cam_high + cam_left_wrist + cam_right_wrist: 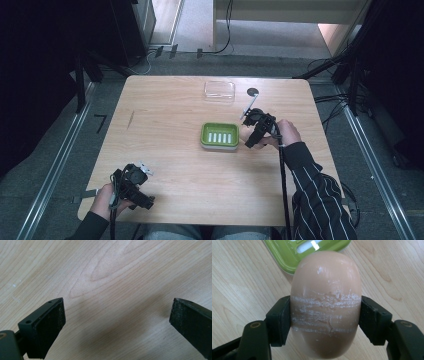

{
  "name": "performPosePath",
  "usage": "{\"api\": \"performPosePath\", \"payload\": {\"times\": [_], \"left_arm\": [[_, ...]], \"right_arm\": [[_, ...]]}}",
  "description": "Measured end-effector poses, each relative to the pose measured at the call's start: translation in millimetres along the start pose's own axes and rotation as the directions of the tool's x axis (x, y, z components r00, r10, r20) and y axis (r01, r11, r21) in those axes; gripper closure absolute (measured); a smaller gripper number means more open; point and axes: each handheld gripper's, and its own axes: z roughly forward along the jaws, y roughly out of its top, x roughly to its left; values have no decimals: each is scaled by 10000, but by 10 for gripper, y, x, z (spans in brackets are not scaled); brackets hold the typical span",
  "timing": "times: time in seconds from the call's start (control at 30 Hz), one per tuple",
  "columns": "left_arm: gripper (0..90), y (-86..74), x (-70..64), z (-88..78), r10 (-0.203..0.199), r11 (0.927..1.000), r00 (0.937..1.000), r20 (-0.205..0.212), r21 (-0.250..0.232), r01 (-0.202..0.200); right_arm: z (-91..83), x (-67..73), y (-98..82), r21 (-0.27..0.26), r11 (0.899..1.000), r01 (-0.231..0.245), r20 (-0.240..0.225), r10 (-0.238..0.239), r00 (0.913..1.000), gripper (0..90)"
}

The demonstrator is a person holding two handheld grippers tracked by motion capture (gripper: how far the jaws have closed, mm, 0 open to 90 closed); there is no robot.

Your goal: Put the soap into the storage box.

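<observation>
A peach oval soap bar [325, 277] with white scrape marks across its middle is clamped between the pads of my right gripper [325, 317], above the wooden table. A green soap dish [284, 257] with white slots lies just beyond the soap. From above, the dish [205, 135] sits at the table's middle and my right gripper [251, 141] hovers at its right side. My left gripper [145, 201] rests near the front left corner. Its jaws stand wide apart over bare wood [117, 308], with nothing between them.
A clear plastic lid or box [219, 90] lies at the back of the table, behind the dish. A small dark round spot [253, 91] is beside it. Cables run over the floor beyond the table.
</observation>
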Motion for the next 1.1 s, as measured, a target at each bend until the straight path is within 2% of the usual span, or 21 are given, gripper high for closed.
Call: {"api": "performPosePath", "payload": {"times": [0.43, 1.1], "left_arm": [[8, -78, 19, -15, -189, 9998, 9998, -61, 17, 190], [8, -103, 29, -13, -289, 9996, 9995, -98, 47, 290]], "right_arm": [[-21, 48, 166, -165, 9969, 764, 51, -764, 9971, 337], [-38, 107, 332, -366, 9892, 1419, 111, -1416, 9899, 337]]}}
